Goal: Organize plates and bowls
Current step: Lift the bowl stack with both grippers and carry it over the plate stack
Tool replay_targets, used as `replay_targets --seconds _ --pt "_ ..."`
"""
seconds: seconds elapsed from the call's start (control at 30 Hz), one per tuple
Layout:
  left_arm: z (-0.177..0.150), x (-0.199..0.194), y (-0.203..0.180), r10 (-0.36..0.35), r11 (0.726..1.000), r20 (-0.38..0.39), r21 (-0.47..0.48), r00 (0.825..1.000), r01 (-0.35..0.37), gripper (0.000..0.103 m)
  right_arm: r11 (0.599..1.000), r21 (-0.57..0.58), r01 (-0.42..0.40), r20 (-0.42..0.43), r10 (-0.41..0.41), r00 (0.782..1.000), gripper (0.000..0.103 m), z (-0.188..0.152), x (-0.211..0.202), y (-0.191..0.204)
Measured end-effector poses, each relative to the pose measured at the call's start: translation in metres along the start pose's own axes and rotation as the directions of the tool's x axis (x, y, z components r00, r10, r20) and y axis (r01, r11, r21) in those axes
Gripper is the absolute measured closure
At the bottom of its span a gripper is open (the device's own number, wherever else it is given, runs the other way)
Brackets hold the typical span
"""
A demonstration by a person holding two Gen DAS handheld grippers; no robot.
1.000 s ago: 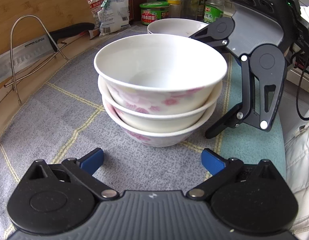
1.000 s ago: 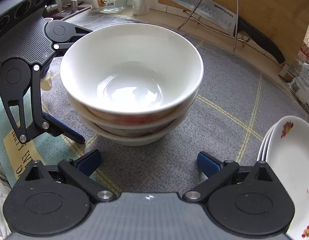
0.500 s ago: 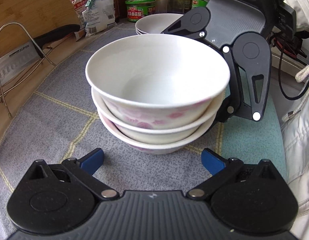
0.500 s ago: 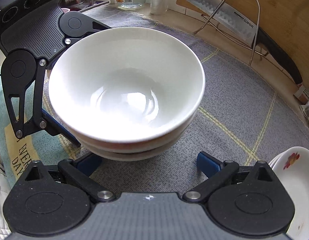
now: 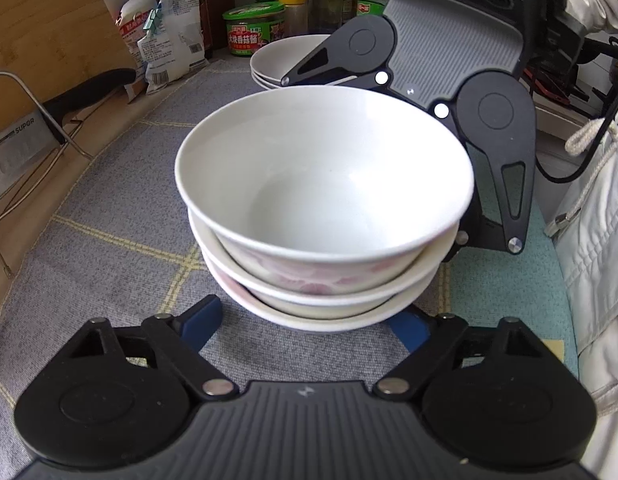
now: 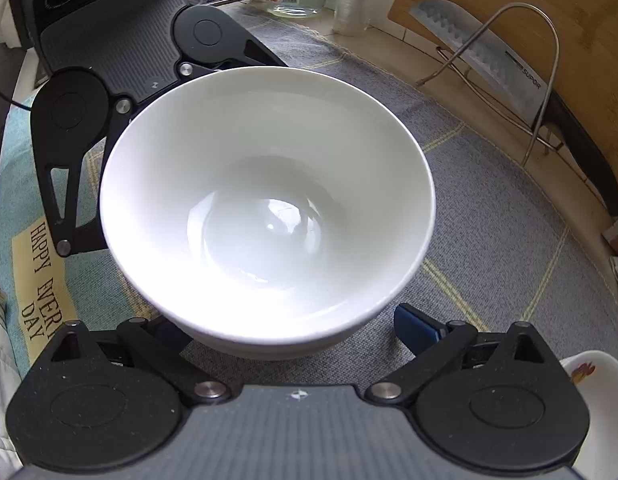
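**Two grippers flank a stack of three bowls**

A stack of three white ceramic bowls with pink flower prints [image 5: 325,216] stands on a grey woven mat with yellow lines [image 5: 121,200]. The top bowl is empty, its glossy white inside bare; what the two lower bowls hold is hidden by the one nested above. Behind the stack, a small pile of shallow white plates [image 5: 281,60] sits near the jars at the back of the counter, also empty as far as can be seen.

The left gripper [image 5: 309,322] reaches the base of the stack from the near side in its own view. Its blue-padded fingers [image 5: 201,320] are closing, with the lowest bowl's foot between them; the pads do not yet press on the bowl.

The right gripper [image 6: 293,330] comes from the opposite side. Its blue fingers [image 6: 417,328] are spread wide on either side of the stack's lower edge, one largely hidden under the bowl rim, and no contact can be made out.
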State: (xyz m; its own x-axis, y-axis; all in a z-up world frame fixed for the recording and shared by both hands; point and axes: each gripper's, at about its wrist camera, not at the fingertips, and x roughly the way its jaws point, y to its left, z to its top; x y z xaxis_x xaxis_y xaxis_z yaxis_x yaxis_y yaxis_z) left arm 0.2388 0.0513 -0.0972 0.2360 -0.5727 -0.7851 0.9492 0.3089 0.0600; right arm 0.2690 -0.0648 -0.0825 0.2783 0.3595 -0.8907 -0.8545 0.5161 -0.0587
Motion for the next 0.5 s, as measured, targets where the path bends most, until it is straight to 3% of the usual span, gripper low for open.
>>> replay_targets --seconds 0.27,0.5 --pt "0.000 -0.003 -0.001 -0.008 1.000 -0.003 0.025 1.000 0.008 0.026 0.999 -0.036 -0.035 0.003 0.035 0.999 0.020 0.002 -0.012 0.010" --pt "-0.001 -0.003 0.000 -0.007 0.999 -0.002 0.036 1.000 0.007 0.028 0.999 -0.047 -0.023 -0.008 0.023 1.000 0.021 0.001 -0.019 0.012"
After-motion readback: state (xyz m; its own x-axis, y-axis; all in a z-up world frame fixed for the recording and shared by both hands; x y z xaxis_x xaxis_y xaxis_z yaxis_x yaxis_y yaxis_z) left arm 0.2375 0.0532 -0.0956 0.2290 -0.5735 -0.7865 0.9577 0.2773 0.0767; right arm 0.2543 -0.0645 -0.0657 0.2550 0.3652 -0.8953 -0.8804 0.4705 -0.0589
